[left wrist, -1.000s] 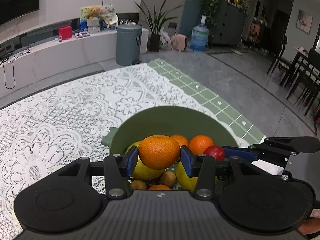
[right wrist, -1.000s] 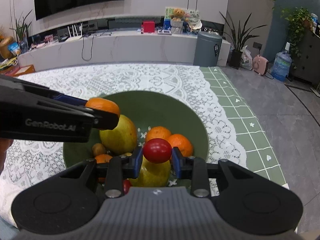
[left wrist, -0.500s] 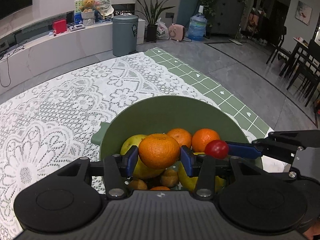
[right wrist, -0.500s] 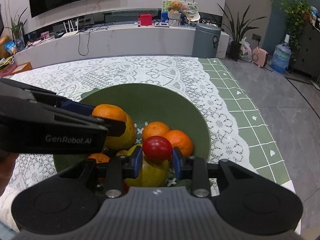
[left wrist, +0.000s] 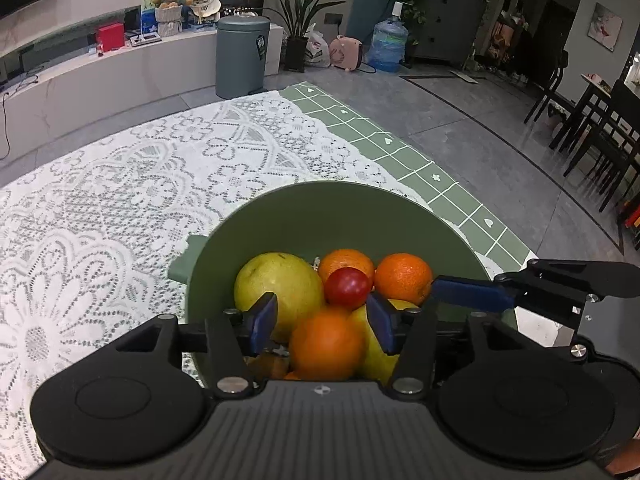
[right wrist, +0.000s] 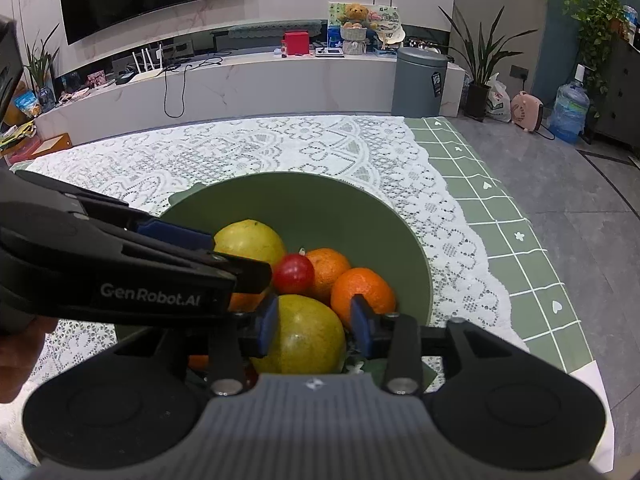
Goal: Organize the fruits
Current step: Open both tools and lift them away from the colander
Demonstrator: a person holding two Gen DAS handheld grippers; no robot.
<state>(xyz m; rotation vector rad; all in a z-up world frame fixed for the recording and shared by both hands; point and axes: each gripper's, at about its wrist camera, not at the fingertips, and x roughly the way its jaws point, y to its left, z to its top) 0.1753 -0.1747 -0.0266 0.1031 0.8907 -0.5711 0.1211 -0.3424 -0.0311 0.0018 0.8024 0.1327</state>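
Green bowl (left wrist: 312,216): round, deep, one small side handle on its left; stands on the counter (left wrist: 100,208), which wears a white lace cloth (left wrist: 120,184) over a green checked cloth (left wrist: 420,172). The bowl sits near the right edge of the lace.

Contents, all heaped toward the near side of the bowl:
- Large yellow-green fruit (left wrist: 280,284), far left of the heap.
- Second yellow-green fruit (right wrist: 304,336), near and lower, directly ahead of the right gripper.
- Two oranges at the far right, one (left wrist: 347,264) behind, one (left wrist: 404,278) further right; they touch.
- Small red tomato (left wrist: 346,287), resting on top of the heap between the large yellow-green fruit and the two oranges.
- Orange in front (left wrist: 326,344), blurred, lying low in the bowl between the left gripper's blue pads with a gap on each side.
- Smaller brownish and orange pieces at the bottom, mostly hidden; kind cannot be told.

Left gripper (left wrist: 322,322): jaws spread, having just been opening; they pinch nothing, the front orange lies loose between them.

Right gripper (right wrist: 314,326): jaws apart, having just been opening; nothing pinched, the tomato lies beyond the tips on the heap.

Both grippers point down into the bowl from the near side, close beside each other.
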